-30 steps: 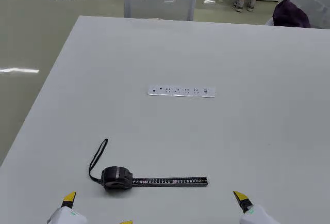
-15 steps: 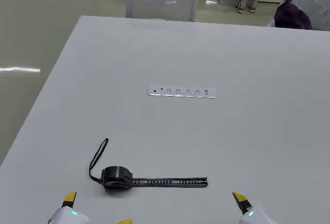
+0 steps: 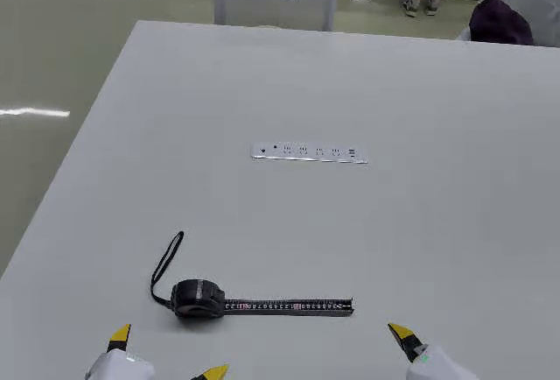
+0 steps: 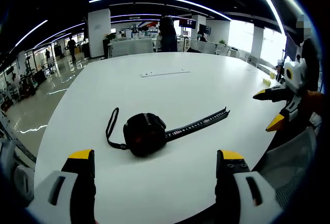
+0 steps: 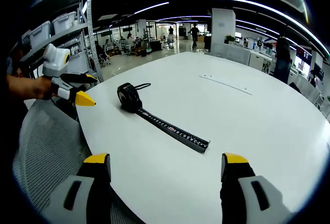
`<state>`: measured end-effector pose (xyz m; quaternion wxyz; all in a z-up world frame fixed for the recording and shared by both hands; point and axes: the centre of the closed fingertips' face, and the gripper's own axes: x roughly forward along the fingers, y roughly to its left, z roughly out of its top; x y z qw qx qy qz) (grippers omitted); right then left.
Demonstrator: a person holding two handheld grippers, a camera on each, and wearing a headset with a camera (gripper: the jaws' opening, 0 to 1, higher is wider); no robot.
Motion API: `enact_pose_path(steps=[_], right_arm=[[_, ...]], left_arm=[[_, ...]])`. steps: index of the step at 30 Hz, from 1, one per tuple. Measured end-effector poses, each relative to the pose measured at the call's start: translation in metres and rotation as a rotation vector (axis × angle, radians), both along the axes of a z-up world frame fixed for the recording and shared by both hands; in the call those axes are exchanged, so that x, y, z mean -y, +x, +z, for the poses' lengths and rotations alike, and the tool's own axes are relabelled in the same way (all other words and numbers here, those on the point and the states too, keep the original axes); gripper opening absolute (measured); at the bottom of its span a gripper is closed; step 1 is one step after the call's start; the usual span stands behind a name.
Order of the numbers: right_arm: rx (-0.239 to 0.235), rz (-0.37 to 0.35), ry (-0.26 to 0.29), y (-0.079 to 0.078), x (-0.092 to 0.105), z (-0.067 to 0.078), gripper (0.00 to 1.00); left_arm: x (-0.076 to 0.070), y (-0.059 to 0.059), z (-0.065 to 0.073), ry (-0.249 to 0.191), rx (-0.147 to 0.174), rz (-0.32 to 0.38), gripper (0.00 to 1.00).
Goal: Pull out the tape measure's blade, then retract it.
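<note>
Plenty of bare table (image 3: 420, 82) ahead. Tape measure (image 3: 198, 299) lies ahead between my left gripper (image 4: 154, 155) and right gripper (image 5: 167, 158), both gaping

Matt white table (image 3: 350, 65), black plastic tape measure (image 3: 198, 299), glossy floor (image 3: 52, 47).

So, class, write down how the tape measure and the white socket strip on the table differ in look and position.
The tape measure is black, the socket strip white. The tape measure is rounded, with its blade out and a looped strap; the socket strip is one flat bar. The tape measure lies by the near edge of the table, the socket strip mid-table. Both lie flat, untouched.
</note>
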<state>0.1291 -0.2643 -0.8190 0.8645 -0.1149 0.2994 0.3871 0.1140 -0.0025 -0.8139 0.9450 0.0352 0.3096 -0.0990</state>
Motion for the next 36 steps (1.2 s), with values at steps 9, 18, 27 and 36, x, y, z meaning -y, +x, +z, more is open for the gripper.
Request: enact_pose_path(steps=[9,18,27,36], right_arm=[[0.000,0.055,0.016,0.010,0.002,-0.005,0.80],[0.003,0.126,-0.001,0.018,0.005,-0.014,0.72],[0.008,0.184,-0.004,0.030,0.007,-0.021,0.64],[0.009,0.237,-0.021,0.044,0.012,-0.028,0.60]], left_arm=[[-0.001,0.007,0.000,-0.009,0.019,0.048,0.96],[-0.002,0.014,-0.002,-0.004,0.031,0.084,0.94],[-0.005,0.022,-0.008,-0.016,0.028,0.128,0.92],[-0.003,0.030,-0.013,-0.020,0.047,0.153,0.85]])
